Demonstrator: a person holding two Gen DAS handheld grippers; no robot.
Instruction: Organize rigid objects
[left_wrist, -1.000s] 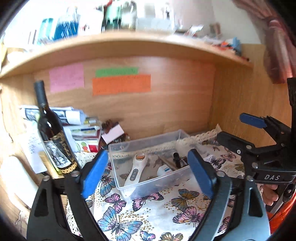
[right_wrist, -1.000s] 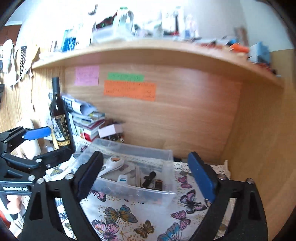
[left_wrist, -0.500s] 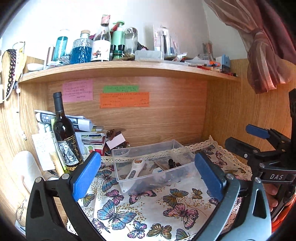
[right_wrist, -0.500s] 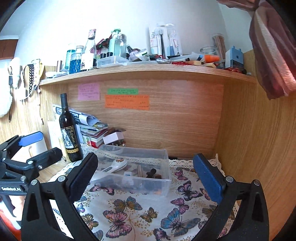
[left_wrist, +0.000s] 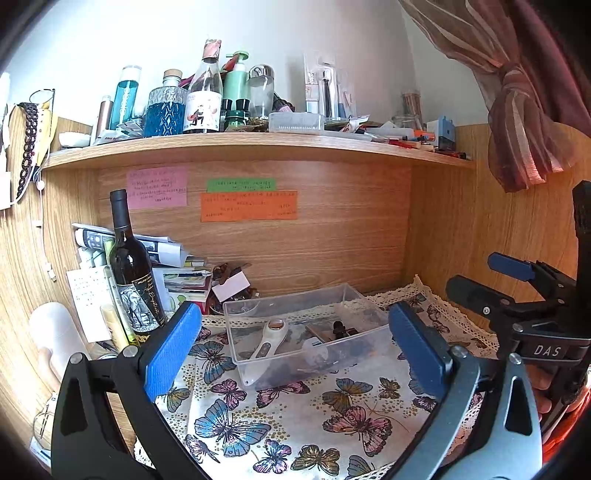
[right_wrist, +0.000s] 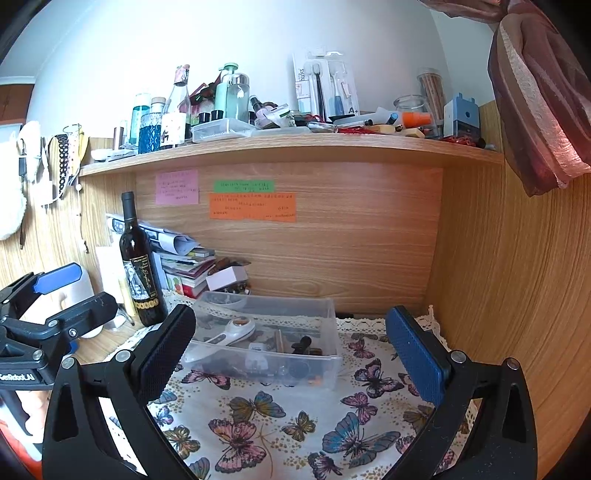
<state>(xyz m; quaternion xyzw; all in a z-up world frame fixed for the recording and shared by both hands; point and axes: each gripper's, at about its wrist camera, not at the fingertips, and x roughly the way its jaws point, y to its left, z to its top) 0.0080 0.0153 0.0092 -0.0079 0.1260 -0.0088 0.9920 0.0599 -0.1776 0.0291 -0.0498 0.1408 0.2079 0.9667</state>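
Note:
A clear plastic bin (left_wrist: 354, 295) (right_wrist: 328, 354) stands on the butterfly-print cloth (left_wrist: 295, 424) (right_wrist: 280, 417) near the back wall. In it lie a white handheld device (left_wrist: 267, 341) (right_wrist: 231, 330), a small black dropper bottle (left_wrist: 338, 328) (right_wrist: 303, 343) and other small items. My left gripper (left_wrist: 295, 350) is open and empty, held back from the bin and above the cloth. My right gripper (right_wrist: 291, 354) is open and empty, also in front of the bin. Each gripper shows at the edge of the other's view.
A dark wine bottle (left_wrist: 133, 269) (right_wrist: 142, 266) stands left of the bin, beside a pile of papers and books (left_wrist: 173, 266). A wooden shelf (left_wrist: 258, 147) above carries several bottles and boxes. A wooden side wall (right_wrist: 517, 277) closes the right.
Both grippers have pulled back and up from the bin, so the bin looks smaller and the upper shelf has come into view. Both stay open and empty.

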